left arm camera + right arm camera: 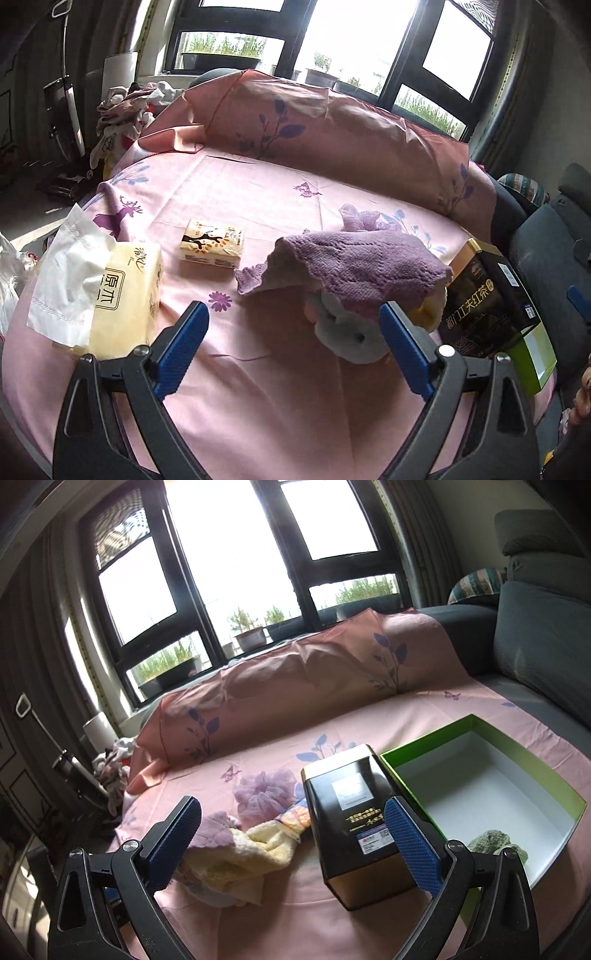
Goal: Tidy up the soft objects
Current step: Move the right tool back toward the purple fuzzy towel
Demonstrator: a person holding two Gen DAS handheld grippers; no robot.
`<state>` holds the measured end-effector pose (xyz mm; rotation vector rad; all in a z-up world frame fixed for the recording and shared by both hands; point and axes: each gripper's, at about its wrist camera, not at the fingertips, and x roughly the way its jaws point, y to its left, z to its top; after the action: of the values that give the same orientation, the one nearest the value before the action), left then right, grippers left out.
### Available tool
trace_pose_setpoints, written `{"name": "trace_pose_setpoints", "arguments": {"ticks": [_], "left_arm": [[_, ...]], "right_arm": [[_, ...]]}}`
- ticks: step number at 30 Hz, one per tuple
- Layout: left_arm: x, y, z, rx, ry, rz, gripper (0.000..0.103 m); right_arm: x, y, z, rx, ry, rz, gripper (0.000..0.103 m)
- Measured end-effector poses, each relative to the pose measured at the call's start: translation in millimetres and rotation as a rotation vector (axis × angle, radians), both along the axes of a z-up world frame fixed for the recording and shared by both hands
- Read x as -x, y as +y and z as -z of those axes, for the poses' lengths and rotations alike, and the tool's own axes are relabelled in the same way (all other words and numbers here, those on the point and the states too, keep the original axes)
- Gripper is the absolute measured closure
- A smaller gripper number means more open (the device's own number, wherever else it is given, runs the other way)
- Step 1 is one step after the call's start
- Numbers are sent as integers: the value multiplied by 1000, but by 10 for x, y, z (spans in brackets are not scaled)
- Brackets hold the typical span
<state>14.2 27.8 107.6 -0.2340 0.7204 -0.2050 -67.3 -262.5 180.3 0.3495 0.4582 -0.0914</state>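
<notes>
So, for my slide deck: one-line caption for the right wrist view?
Open right gripper hovers over pink bedsheet, facing crumpled yellow towel, black tea tin and open green box.

Near my bed's left edge I see two tissue packs (125,295) (212,243), a black tea tin (356,823) toward its right.

Both claws spread wide, gripping nothing.
Left claw (293,319) and right claw (291,819) each point forward, blue-padded fingers well apart, tilted slightly downward.
</notes>
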Motion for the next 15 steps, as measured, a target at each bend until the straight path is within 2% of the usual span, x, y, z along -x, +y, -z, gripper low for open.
{"name": "trace_pose_setpoints", "arguments": {"ticks": [6,10,15], "left_arm": [[-28,137,30,-15,19,-64,10],[-59,177,77,-7,49,-74,10],[-68,271,87,25,71,-97,10]], "right_arm": [[-86,297,23,-94,0,-234,3],[-178,513,71,-43,39,-265,3],[-475,723,180,-64,97,-350,3]]}}
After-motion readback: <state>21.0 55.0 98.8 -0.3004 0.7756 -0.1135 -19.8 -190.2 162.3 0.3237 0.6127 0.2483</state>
